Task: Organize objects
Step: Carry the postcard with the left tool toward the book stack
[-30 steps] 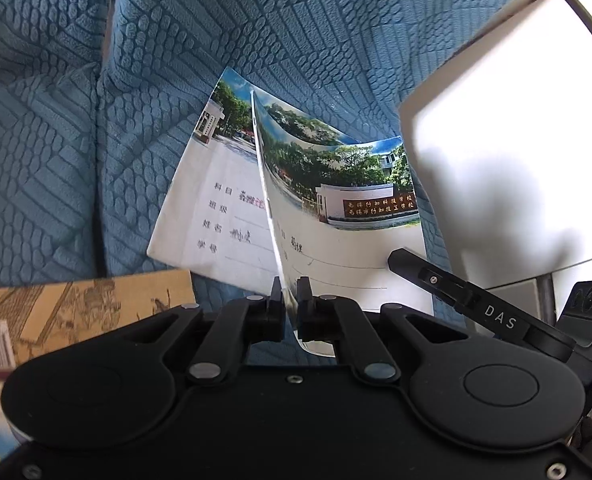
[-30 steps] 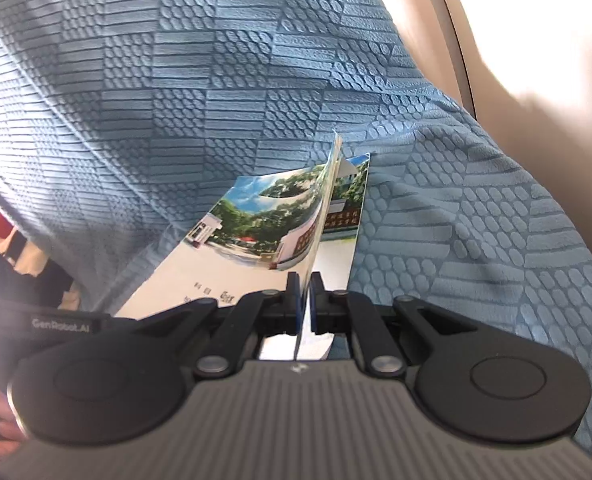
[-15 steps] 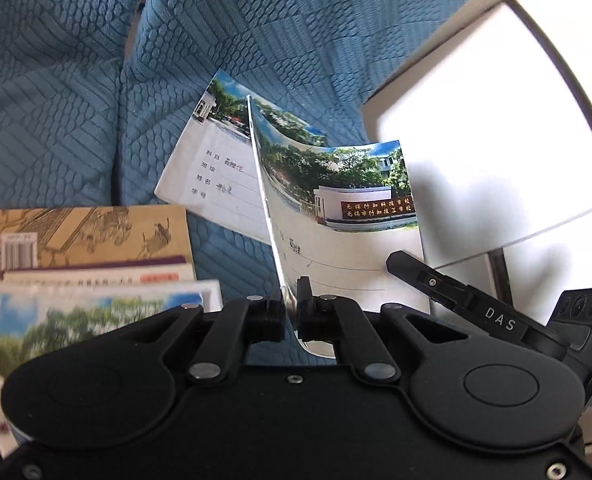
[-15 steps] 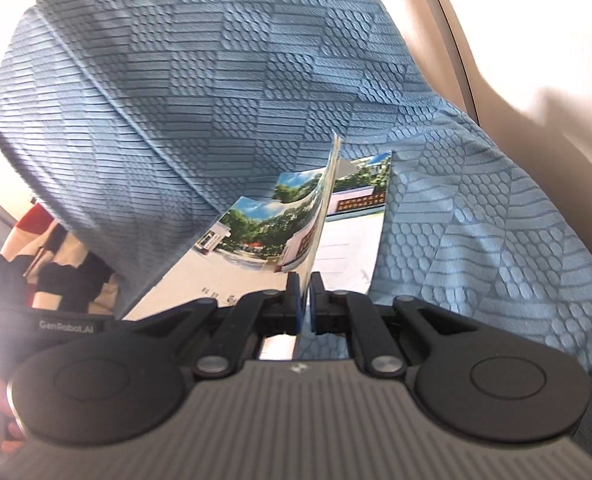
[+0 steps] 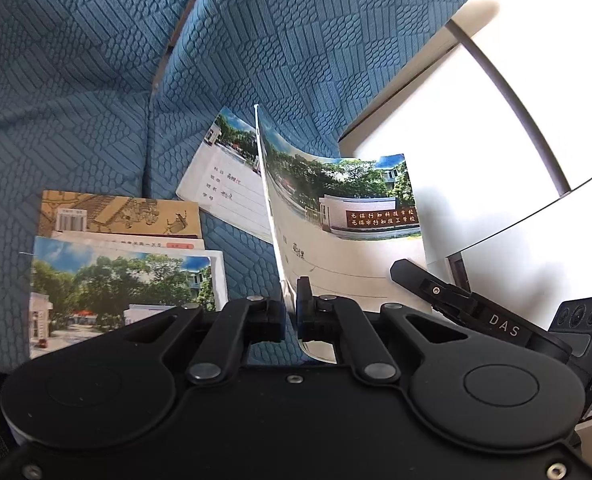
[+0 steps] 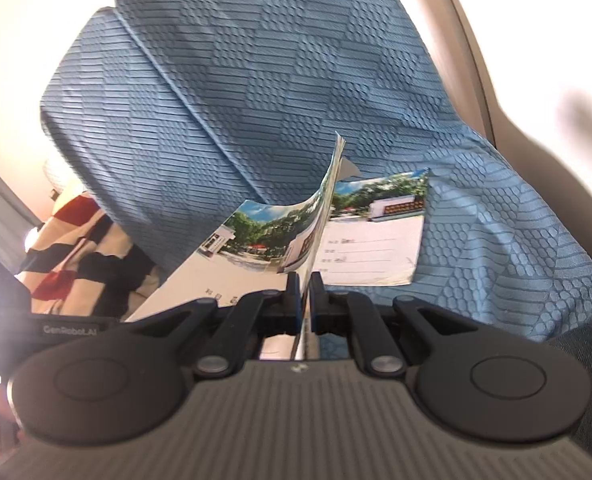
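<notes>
Both grippers pinch one thin exercise book with a school-photo cover, lifted off a blue sofa. My left gripper (image 5: 291, 300) is shut on the book's (image 5: 336, 216) near edge, and the cover bends up. My right gripper (image 6: 304, 294) is shut on the same book (image 6: 255, 240) from the other side. A second matching exercise book (image 5: 231, 184) lies flat on the seat beyond; it also shows in the right wrist view (image 6: 376, 240). A stack of books (image 5: 123, 248) lies at the left on the seat.
The blue textured sofa cushions (image 5: 95, 80) fill the background. A white round table (image 5: 476, 140) stands at the right of the sofa. A striped red, black and cream cloth (image 6: 79, 252) lies at the sofa's left end. The other gripper's body (image 5: 496, 320) shows at lower right.
Both grippers have lifted and pulled back with the held exercise book. The stack of books at the left has come into the left wrist view, and the striped cloth into the right one.
</notes>
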`<state>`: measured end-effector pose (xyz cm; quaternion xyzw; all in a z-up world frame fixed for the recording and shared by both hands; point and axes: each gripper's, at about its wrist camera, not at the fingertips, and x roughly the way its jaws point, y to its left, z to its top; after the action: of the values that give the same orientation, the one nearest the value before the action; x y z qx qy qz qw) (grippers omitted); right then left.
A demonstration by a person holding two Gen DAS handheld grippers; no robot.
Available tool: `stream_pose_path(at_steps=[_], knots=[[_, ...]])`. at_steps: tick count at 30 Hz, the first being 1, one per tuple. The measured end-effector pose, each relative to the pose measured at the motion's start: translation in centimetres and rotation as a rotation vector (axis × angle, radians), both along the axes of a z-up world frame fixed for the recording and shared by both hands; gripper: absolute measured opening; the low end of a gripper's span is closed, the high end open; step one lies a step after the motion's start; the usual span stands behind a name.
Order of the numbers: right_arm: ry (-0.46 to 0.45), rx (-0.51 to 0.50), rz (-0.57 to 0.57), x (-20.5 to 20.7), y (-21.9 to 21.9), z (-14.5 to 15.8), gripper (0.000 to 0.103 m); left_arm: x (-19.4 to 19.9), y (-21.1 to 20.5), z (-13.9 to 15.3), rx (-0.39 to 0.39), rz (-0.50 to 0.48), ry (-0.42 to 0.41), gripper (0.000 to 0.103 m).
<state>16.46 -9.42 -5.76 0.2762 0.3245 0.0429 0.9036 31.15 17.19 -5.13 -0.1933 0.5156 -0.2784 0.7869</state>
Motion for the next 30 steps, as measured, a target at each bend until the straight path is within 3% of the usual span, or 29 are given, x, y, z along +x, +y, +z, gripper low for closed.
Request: stream_pose_path(at_steps=[10, 16, 22, 30], knots=[[-0.046, -0.007, 0.057, -0.5, 3.9, 3.7, 0.007, -2.0, 5.2, 3.6, -0.023, 0.069, -0.047, 0.003], [-0.054, -0.010, 0.107, -0.2, 6.5, 4.1, 0.007, -2.9, 8.6, 3.7, -0.023, 0.118, -0.047, 0.004], [-0.020, -0.006, 0.152, 0.1, 8.6, 2.5, 0.007, -4.3, 10.8, 1.9, -0.003, 0.152, -0.025, 0.004], [0.027, -0.048, 0.206, 0.2, 11.5, -0.5, 0.007, -5.3, 12.8, -2.8, 0.017, 0.197, 0.054, 0.005]])
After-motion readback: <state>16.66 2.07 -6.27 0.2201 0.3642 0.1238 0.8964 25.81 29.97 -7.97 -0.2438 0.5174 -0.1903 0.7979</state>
